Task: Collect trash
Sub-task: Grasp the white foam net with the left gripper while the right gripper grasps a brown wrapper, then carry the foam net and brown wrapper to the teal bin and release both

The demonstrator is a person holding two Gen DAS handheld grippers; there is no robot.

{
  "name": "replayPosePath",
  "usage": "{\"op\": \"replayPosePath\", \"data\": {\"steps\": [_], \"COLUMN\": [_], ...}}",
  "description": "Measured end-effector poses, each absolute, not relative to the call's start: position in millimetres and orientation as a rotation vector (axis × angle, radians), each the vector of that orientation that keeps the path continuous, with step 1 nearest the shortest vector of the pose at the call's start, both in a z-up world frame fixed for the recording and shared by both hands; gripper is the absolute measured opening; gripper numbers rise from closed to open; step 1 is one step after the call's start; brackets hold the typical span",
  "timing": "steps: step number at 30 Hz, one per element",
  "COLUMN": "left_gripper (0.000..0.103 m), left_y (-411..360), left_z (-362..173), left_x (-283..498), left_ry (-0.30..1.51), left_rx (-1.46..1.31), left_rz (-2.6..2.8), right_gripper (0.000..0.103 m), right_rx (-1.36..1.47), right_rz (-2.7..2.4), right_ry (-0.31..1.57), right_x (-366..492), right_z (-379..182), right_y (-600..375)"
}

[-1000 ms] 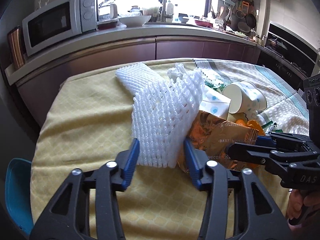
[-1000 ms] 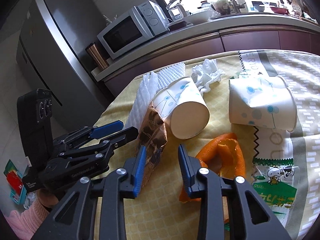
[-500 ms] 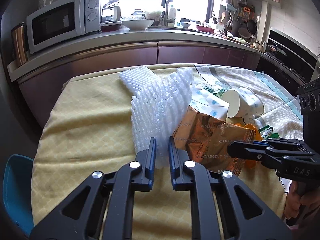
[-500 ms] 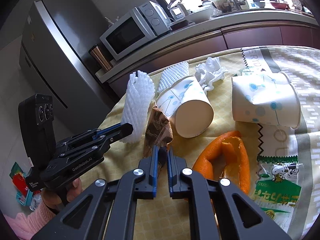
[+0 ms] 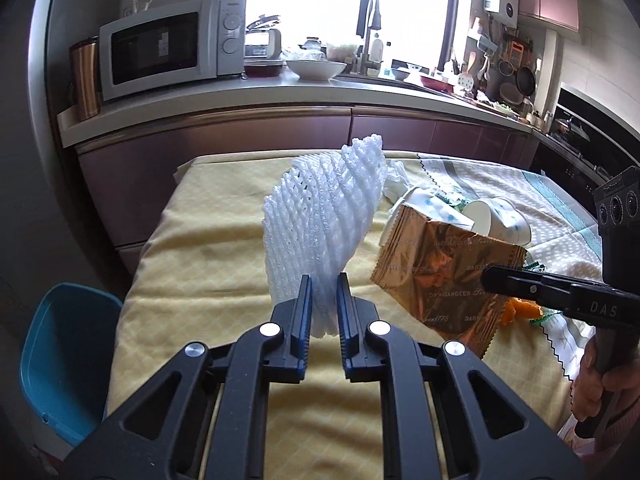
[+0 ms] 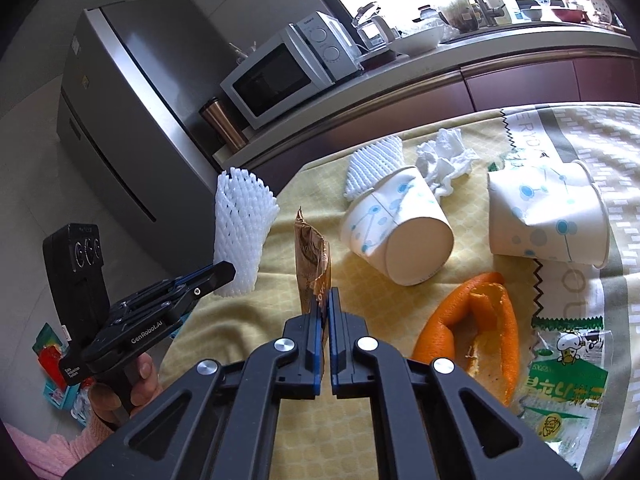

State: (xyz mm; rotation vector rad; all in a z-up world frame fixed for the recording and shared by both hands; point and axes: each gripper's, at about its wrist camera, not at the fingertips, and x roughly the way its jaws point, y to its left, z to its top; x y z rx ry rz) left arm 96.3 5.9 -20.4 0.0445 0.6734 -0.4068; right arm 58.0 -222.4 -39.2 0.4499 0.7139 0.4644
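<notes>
While both grippers are clamped on trash, the rest lies on the yellow tablecloth (image 5: 208, 264).

At frame centre of the left wrist view, the left gripper (image 5: 323, 300) pinches the white foam net (image 5: 320, 224), held upright. At lower centre of the right wrist view, the right gripper (image 6: 325, 312) grips the brown foil wrapper (image 6: 314, 264). Right of it lie two paper cups (image 6: 400, 236), an orange peel (image 6: 476, 332) and a green packet (image 6: 564, 384).
</notes>
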Motion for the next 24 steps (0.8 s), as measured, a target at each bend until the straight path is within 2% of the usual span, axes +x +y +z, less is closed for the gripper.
{"op": "replayPosePath", "data": {"steps": [24], "left_gripper": [0.013], "left_y": [85.1], "left_z": [-13.8], "left_x": [60.1], "left_ry": [0.659], "left_rx": [-0.028], "left_rz": [-0.26], "right_gripper": [0.002], "right_rx": [0.404], "right_rz": [0.608], "right_ry": [0.709], "right_x": [69.2], "right_z": [-18.9], "right_y": [-172.4]}}
